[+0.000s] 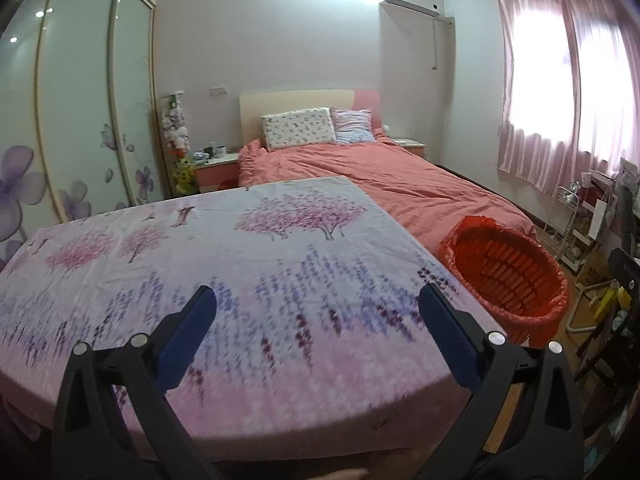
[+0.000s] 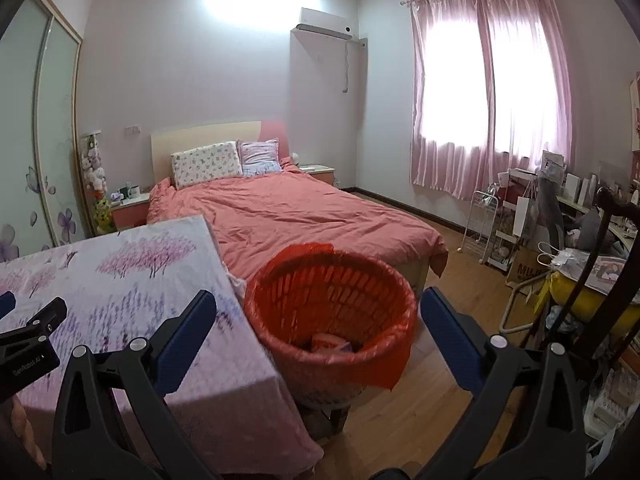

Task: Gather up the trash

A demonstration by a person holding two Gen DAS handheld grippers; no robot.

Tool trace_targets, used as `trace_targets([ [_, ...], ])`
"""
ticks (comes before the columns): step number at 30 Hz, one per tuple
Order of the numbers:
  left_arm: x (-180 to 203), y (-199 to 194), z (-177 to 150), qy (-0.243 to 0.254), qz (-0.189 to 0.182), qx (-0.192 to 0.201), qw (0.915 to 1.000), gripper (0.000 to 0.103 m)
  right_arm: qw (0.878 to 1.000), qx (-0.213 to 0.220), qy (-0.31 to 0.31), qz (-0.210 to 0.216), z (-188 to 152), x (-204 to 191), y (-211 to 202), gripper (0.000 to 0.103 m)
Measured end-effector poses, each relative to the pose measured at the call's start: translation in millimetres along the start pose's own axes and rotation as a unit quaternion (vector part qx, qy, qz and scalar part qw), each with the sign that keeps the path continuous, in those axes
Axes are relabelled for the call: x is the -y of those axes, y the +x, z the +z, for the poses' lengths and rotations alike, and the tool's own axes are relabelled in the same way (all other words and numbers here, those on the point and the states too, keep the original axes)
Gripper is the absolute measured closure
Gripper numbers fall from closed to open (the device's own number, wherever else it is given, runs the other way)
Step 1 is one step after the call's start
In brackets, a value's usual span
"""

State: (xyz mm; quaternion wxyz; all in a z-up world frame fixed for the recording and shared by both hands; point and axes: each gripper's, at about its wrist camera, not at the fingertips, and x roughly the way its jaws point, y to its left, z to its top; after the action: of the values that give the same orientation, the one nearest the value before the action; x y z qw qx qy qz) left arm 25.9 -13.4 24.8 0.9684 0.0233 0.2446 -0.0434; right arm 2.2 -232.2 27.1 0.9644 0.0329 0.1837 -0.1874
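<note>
A basket lined with a red bag [image 2: 332, 312] stands on the floor right of the table; it also shows in the left wrist view [image 1: 508, 272]. A pink-and-white wrapper [image 2: 330, 342] lies at its bottom. My right gripper [image 2: 318, 312] is open and empty, held above and in front of the basket. My left gripper [image 1: 318, 308] is open and empty over the table covered with a floral cloth [image 1: 200, 248]; its edge shows in the right wrist view [image 2: 36, 328]. No trash shows on the cloth.
A bed with a salmon cover [image 2: 296, 216] stands behind the table and basket. A wardrobe [image 1: 72, 120] is at the left. A white rack [image 2: 484, 224], bags and a cluttered desk [image 2: 580, 248] fill the right side. Wooden floor [image 2: 440, 392] surrounds the basket.
</note>
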Motion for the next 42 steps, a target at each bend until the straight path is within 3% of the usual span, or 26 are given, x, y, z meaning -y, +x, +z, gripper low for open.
trace_targets([
  [7, -3.4, -26.1, -19.9, -0.010, 0.018, 0.014, 0.9997, 0.004, 1.000, -0.006, 0.002, -0.006, -12.2, -5.2, -11.8, 0.002],
  [15, -0.7, -29.3, -33.9, -0.020, 0.018, -0.006, 0.9996, 0.004, 0.999, -0.017, 0.005, -0.029, -25.4, -10.0, -16.7, 0.002],
  [19, 1.0, -32.3, -38.5, -0.021, 0.036, -0.007, 0.9991, 0.004, 0.999, -0.021, 0.017, -0.037, -28.9, -6.2, -19.6, 0.002],
  [27, 1.1, -40.2, -40.6, -0.028, 0.057, 0.005, 0.9980, 0.004, 0.999, -0.024, 0.026, -0.034, -37.0, -4.0, -22.5, 0.002],
  [42, -1.7, -38.1, -39.6, -0.041, 0.058, -0.001, 0.9975, 0.004, 0.999, -0.045, 0.018, -0.020, -38.7, -10.4, -19.9, 0.002],
])
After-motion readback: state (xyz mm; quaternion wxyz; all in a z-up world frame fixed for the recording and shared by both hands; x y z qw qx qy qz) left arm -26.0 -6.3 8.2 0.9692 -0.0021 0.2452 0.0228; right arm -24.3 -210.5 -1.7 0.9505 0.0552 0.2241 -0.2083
